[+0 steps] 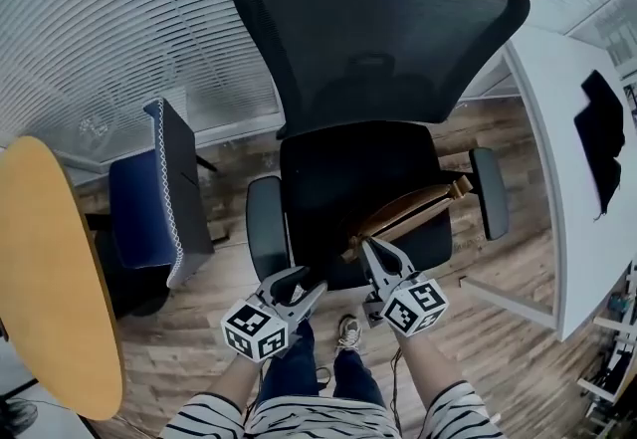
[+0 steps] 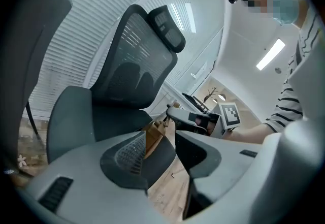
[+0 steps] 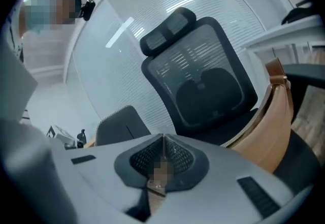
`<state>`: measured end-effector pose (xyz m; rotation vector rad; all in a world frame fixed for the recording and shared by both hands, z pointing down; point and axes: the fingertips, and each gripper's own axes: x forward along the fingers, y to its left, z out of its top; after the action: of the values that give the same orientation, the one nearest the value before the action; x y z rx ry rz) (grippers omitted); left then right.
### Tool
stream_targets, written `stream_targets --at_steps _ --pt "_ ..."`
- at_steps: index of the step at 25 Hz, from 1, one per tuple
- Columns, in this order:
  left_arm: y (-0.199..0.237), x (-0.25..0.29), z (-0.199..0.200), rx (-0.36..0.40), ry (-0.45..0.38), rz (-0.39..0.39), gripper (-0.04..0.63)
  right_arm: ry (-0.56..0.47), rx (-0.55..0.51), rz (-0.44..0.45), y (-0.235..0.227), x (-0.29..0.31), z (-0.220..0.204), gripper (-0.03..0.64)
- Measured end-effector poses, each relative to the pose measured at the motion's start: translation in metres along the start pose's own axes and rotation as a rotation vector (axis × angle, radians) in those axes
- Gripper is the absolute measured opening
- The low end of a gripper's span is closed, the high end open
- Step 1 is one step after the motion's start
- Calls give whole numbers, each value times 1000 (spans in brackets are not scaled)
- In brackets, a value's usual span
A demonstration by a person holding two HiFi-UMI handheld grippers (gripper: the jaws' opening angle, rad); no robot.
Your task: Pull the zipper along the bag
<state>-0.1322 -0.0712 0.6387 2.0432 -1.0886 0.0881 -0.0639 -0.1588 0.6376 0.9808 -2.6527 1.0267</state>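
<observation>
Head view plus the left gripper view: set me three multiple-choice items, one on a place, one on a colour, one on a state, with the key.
1. Where does the bag lie?
A. On the office chair's seat
B. On the wooden floor
C. On the white desk

2. What colour is the bag?
A. Red
B. Tan
C. Green

3. How do the left gripper's jaws stand?
A. Shut together
B. Clamped on the bag
C. Apart

Key: 1 A, the bag rests on the black seat cushion; 2 B, its body shows tan in every view; 3 C, the left gripper view shows a clear gap between the jaws.
</observation>
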Motion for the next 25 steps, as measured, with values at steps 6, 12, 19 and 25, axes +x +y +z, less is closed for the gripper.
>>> stream_targets --at_steps 6,12,19,25 --pt "-1 39 0 -68 20 -53 161 -44 242 37 -14 -1 -1 35" --pt "3 75 1 -136 52 -100 165 -106 408 30 -32 -2 3 34" --pt "5 97 4 -189 117 -167 120 -108 413 -19 -46 0 0 34" --pt "5 95 1 -203 153 -193 50 -66 415 -65 -54 4 -14 34"
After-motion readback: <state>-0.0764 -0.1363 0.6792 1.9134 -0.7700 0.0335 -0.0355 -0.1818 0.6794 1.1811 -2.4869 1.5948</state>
